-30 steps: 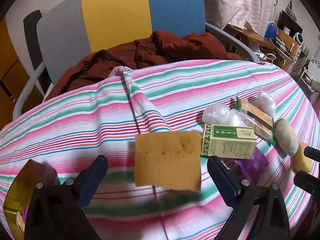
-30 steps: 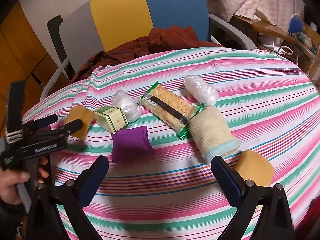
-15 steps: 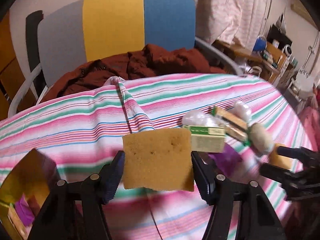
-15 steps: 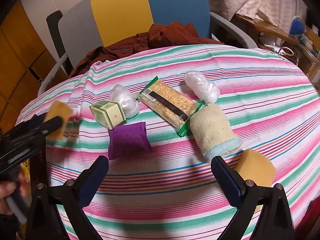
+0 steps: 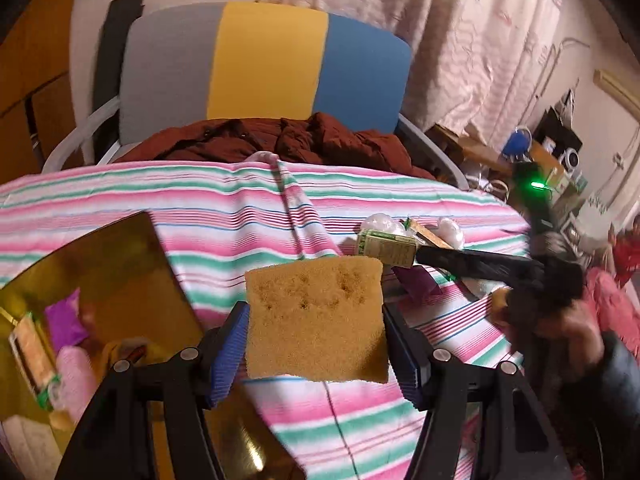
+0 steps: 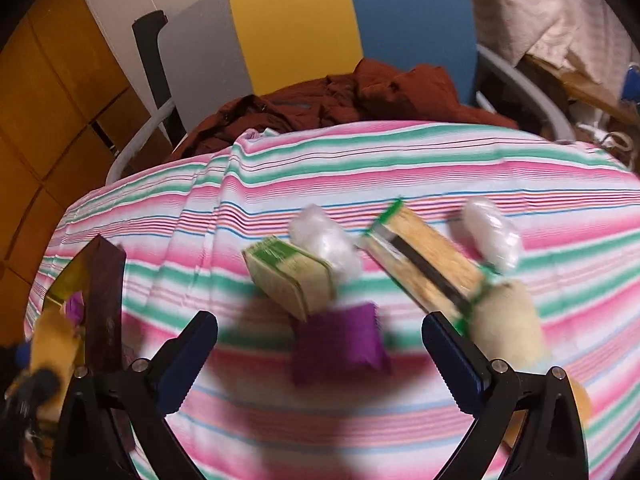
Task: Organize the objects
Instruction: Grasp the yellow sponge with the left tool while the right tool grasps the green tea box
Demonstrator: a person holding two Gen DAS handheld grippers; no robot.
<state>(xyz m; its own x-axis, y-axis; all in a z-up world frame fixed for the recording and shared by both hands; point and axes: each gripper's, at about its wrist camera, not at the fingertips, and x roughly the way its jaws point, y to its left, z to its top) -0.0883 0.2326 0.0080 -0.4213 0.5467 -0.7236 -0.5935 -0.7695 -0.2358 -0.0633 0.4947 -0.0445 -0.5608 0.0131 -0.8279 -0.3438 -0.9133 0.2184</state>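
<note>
Left gripper (image 5: 316, 344) clamps sponge (image 5: 316, 320) above gold box (image 5: 92, 280) edge, right gripper (image 6: 320, 356) spread empty over purple pouch (image 6: 340, 340); soft sponge may slip and miss box if squeezed unevenly.

Your left gripper (image 5: 316, 344), wide open around the sponge (image 5: 314, 320) a second ago, now clamps it between both pads and holds it lifted off the striped surface (image 5: 224, 216). It has swung left, so a gold box (image 5: 100, 280) with items inside now fills the lower left of its view. Your right gripper (image 6: 320, 360), jaws apart and empty as before, has moved in closer over the purple pouch (image 6: 340, 340) and green carton (image 6: 292, 280); its view is blurred with motion.
</note>
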